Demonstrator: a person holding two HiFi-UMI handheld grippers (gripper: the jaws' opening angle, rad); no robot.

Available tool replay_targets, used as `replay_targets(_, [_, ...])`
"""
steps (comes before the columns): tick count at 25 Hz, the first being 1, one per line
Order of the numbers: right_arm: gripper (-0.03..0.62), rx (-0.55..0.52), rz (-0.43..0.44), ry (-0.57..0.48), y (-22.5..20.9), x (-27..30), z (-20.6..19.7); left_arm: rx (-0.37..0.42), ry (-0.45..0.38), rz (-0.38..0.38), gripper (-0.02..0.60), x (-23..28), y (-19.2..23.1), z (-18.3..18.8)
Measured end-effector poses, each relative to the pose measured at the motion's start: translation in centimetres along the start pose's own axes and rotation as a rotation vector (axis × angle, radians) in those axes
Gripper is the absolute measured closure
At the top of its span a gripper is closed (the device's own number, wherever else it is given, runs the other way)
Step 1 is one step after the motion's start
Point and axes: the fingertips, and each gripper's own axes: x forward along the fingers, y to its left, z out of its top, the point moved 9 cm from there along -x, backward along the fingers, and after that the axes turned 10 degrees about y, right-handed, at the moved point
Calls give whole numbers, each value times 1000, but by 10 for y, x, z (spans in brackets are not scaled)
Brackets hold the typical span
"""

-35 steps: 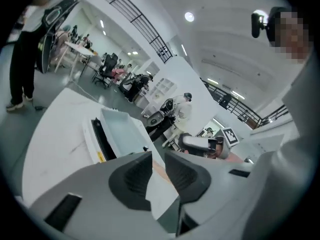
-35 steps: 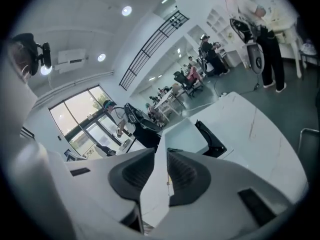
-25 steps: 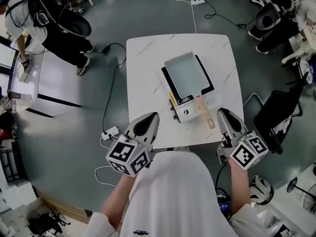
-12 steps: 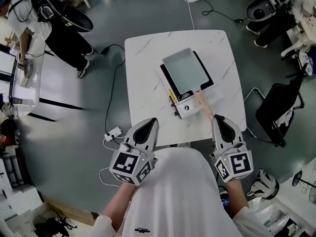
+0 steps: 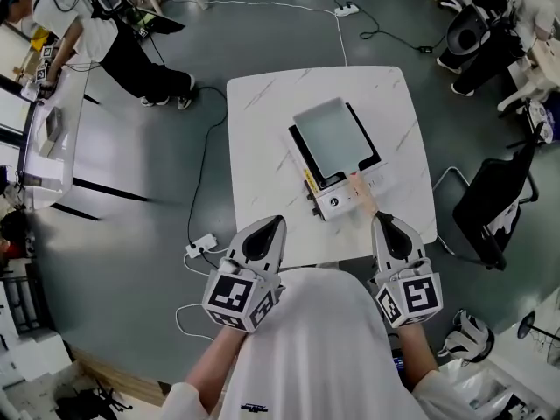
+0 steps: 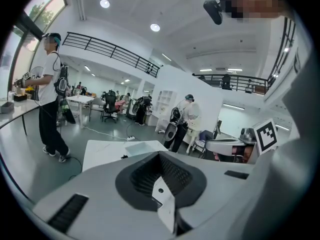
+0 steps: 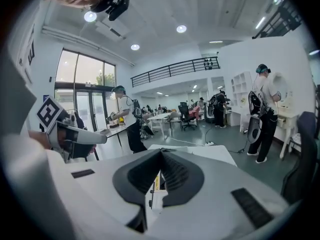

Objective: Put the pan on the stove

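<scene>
A square grey pan (image 5: 331, 131) with a wooden handle (image 5: 363, 196) rests on the black top of a portable stove (image 5: 337, 201) in the middle of the white marble table (image 5: 262, 121). The handle points toward the near edge. My left gripper (image 5: 273, 223) hovers shut at the table's near left edge, holding nothing. My right gripper (image 5: 382, 221) is shut and empty too, just short of the handle's end and apart from it. In the left gripper view the jaws of my left gripper (image 6: 160, 156) meet, with the table (image 6: 100, 151) beyond. Through the shut right gripper (image 7: 161, 154) a sliver of the stove (image 7: 156, 196) shows.
A person (image 5: 122, 33) stands by a desk (image 5: 44, 138) at the far left. A power strip (image 5: 199, 245) and its cable lie on the floor left of the table. A black chair (image 5: 494, 199) stands close to the table's right side.
My right gripper has rolled so its marker cube faces up, and it has shifted slightly left along the near edge. The left gripper barely moved. The person at far left walked away.
</scene>
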Motion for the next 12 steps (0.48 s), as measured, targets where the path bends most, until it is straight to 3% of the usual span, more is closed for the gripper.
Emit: replay_targets(12, [589, -2, 3, 17, 3, 1, -1, 12, 13, -8, 581, -1, -2, -5])
